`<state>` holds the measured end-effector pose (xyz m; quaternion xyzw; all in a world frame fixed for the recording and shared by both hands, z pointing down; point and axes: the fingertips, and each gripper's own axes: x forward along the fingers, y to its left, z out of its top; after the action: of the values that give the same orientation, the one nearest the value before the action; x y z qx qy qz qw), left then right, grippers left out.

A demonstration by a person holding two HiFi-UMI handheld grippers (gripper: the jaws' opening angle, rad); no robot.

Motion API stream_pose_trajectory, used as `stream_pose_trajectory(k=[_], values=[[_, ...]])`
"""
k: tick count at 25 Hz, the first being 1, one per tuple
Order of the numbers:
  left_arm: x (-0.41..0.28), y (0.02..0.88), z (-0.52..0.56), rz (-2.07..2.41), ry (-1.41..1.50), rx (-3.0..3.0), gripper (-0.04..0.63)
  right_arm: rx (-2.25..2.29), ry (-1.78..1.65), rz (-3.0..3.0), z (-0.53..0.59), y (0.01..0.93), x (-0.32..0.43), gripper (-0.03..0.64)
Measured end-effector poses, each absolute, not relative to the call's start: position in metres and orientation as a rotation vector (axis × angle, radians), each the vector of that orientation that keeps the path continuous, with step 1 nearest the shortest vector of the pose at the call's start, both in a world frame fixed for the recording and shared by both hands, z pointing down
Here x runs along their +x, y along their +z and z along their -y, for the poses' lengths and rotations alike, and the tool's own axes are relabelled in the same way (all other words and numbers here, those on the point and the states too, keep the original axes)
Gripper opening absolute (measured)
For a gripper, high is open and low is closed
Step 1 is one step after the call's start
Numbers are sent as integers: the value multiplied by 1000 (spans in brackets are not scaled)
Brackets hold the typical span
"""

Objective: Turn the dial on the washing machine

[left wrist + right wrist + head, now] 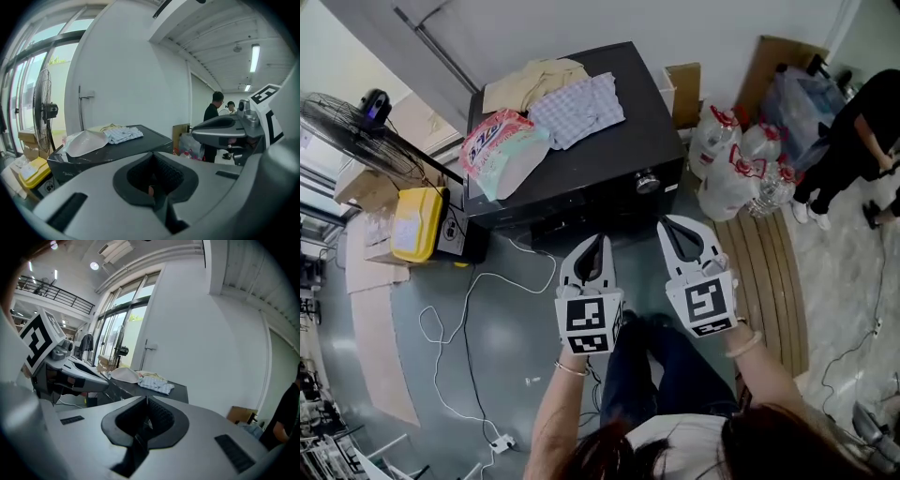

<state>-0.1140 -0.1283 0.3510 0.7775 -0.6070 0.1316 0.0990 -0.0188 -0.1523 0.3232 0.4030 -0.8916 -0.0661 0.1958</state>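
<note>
Jaws of left gripper and right gripper are sitting closed, empty. Dial is sitting near the washing machine's front right corner; probably rigid and smooth, so pinch its rim.

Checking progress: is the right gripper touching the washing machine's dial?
No, the right gripper stands clear of the dial, below it in the head view.
</note>
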Motion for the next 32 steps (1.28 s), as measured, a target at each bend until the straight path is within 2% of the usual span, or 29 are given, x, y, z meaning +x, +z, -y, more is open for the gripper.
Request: stream_pose_trajectory(k=[13, 32], values=[[-134, 399, 153, 1805, 375, 2266, 14, 1077, -251, 2448, 182, 374, -31, 41], [-136, 473, 188, 1855, 356, 2214, 14, 1116, -232, 2417, 241, 460, -34, 177]])
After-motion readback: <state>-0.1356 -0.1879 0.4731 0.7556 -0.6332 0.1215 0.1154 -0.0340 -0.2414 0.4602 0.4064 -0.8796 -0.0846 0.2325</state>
